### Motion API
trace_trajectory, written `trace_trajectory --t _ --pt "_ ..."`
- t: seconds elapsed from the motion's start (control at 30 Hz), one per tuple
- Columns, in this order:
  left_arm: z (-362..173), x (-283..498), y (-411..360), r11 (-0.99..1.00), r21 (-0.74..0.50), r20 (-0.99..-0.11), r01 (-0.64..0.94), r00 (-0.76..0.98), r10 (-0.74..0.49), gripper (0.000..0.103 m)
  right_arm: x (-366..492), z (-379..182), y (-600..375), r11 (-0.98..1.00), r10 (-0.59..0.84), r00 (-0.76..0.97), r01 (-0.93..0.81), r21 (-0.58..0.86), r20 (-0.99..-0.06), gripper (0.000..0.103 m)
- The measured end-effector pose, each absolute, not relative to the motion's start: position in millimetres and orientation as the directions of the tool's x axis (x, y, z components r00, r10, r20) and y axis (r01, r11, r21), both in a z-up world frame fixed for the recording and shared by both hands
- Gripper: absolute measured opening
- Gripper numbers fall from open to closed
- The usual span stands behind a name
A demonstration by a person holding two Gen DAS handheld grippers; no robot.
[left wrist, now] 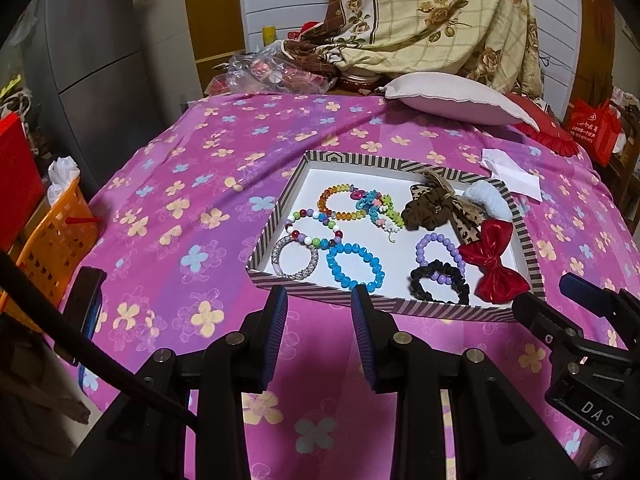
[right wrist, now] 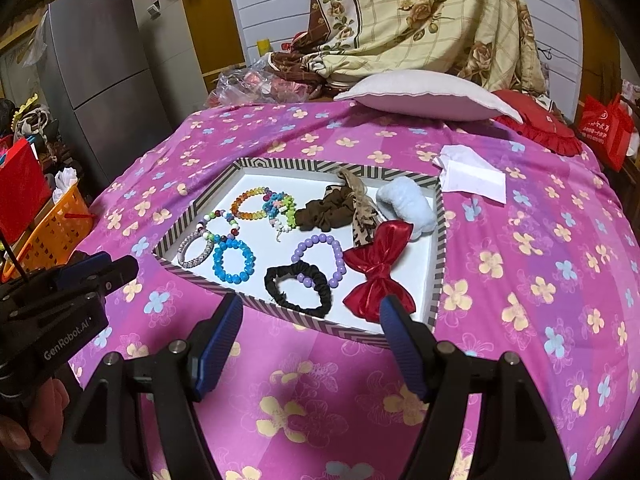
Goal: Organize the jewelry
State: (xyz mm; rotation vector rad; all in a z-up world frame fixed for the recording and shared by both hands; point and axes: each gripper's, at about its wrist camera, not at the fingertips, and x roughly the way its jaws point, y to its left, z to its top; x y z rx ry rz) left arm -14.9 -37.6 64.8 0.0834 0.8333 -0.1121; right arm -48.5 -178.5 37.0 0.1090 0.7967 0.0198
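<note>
A shallow striped tray (left wrist: 276, 216) (right wrist: 439, 240) lies on the pink flowered bedspread. In it are several bead bracelets: blue (left wrist: 354, 266) (right wrist: 234, 261), silver (left wrist: 295, 258) (right wrist: 196, 252), purple (left wrist: 440, 249) (right wrist: 320, 258), orange (left wrist: 340, 202) (right wrist: 252, 202). A black scrunchie (left wrist: 440, 286) (right wrist: 298, 290), a red bow (left wrist: 494, 266) (right wrist: 378, 274), a brown scrunchie (left wrist: 426, 208) (right wrist: 326, 208) and a fluffy pale blue piece (left wrist: 490, 198) (right wrist: 408, 204) share it. My left gripper (left wrist: 320, 300) (right wrist: 116, 270) hangs open just short of the tray's near edge. My right gripper (right wrist: 312, 312) (left wrist: 548, 294) is open too, over the near rim by the bow. Neither holds anything.
A white pillow (right wrist: 424, 96) and a red cushion (right wrist: 540, 128) lie at the far end of the bed, with white paper (right wrist: 472, 178) beyond the tray. An orange basket (left wrist: 56, 240) and a grey fridge (right wrist: 104, 80) stand left of the bed. A hand (right wrist: 44, 420) holds the left gripper.
</note>
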Motion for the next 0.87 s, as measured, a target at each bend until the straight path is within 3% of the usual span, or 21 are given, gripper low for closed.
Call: trace_trajectory --t 0.87 --pt "55 -8 -36 0.990 0.028 -0.754 0.135 0.654 -0.067 0.050 -51 30 -209 0.993 0.036 0.705 0.055 0.105 -0.708 0.075"
